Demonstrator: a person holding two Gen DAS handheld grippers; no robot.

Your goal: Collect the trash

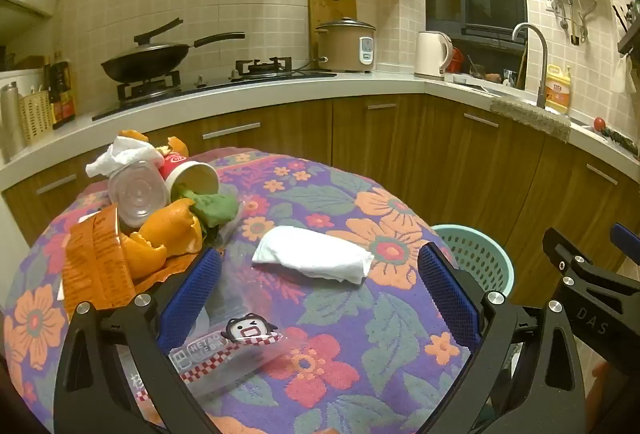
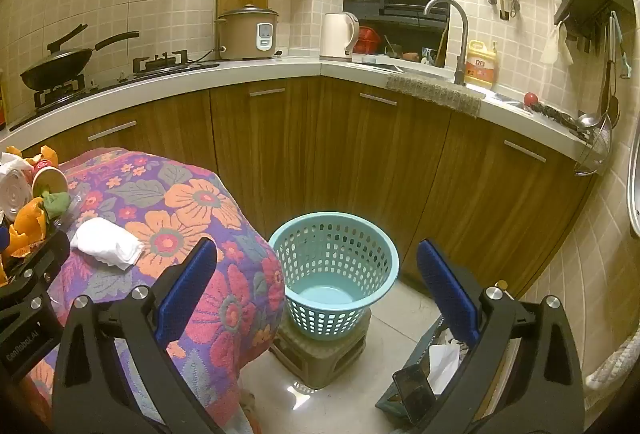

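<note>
Trash lies on a table with a floral cloth point(image 1: 360, 314). A crumpled white tissue point(image 1: 316, 254) lies in the middle, between and just beyond my open left gripper point(image 1: 320, 266). A clear plastic wrapper point(image 1: 224, 346) lies under its left finger. At the left are orange peel point(image 1: 168, 234), an orange packet point(image 1: 96, 262), a clear plastic cup point(image 1: 138, 192), a red paper cup point(image 1: 192, 174) and green scraps point(image 1: 212, 208). A teal basket point(image 2: 334, 274) stands on a stool beside the table. My right gripper point(image 2: 316, 262) is open and empty above the floor, facing the basket.
The kitchen counter point(image 2: 280, 68) runs behind with wok point(image 1: 148, 60), rice cooker point(image 1: 346, 44), kettle point(image 1: 432, 54) and sink tap point(image 2: 460, 34). Wooden cabinets point(image 2: 360, 154) stand below. A box with paper point(image 2: 432, 370) sits on the floor by the right gripper.
</note>
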